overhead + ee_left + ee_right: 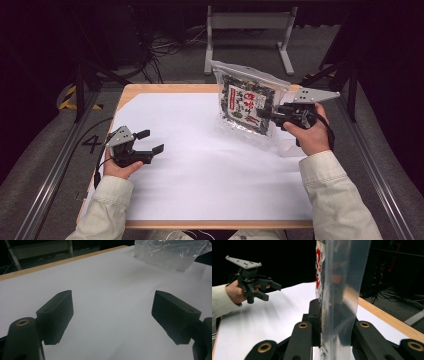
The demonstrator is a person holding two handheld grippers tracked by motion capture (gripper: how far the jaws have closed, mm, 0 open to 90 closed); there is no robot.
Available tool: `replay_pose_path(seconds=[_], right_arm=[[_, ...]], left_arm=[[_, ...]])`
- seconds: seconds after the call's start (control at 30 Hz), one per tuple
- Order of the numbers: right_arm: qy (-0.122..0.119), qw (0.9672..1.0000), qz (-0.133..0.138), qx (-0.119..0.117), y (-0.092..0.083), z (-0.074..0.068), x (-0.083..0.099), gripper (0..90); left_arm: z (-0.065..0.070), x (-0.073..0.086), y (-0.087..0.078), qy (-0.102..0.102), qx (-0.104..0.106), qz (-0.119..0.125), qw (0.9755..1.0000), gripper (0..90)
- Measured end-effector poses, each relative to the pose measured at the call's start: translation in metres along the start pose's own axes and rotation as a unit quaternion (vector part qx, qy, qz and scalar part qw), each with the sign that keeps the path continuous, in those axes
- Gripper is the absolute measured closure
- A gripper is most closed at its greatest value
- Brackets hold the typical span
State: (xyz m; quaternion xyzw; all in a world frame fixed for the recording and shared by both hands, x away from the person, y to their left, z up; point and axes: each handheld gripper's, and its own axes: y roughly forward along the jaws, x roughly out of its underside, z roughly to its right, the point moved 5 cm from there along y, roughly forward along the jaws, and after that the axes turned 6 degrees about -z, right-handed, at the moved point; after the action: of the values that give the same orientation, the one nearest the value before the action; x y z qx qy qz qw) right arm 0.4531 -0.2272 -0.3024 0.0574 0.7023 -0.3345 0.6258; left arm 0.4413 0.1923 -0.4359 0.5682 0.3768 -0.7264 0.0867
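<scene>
- The right tool [266, 114] holds a clear plastic bag of seaweed snacks [246, 102] at about 2 o'clock on the surface [200, 160], its jaws clamped tight on the bag's right edge.
- The bag stands nearly upright and leans slightly; its lower edge is at the white sheet, though whether it rests there cannot be told from the high view. The printed pack inside shows red and black lettering on a white label.
- In the right gripper view, the bag's transparent edge [342, 290] rises straight up between the two black jaws, which press on it from both sides.
- The left tool [149, 142] sits low at about 9 o'clock on the surface, well apart from the bag, jaws spread wide with nothing between them.
- In the left gripper view, the two open jaws frame bare white sheet, with the bottom of the bag [170, 255] far off at the upper right.
- Both hands reach in from 6 o'clock in pale sleeves [335, 195].
- A wooden rim [170, 88] borders the white sheet along the far edge.
</scene>
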Motion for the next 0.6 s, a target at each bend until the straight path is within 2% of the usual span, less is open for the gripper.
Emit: replay_pose_path(seconds=[0.2, 0.6], right_arm=[[0.01, 0.9997, 0.003, 0.022, -0.013, 0.013, 0.001, 75.5], [0.044, 0.9962, 0.008, 0.075, -0.044, 0.052, 0.006, 75.5]], left_arm=[[0.002, 0.001, 0.001, 0.005, -0.001, -0.003, 1.0, 18.7], [0.002, 0.002, 0.002, 0.005, 0.0, -0.006, 1.0, 18.7]])
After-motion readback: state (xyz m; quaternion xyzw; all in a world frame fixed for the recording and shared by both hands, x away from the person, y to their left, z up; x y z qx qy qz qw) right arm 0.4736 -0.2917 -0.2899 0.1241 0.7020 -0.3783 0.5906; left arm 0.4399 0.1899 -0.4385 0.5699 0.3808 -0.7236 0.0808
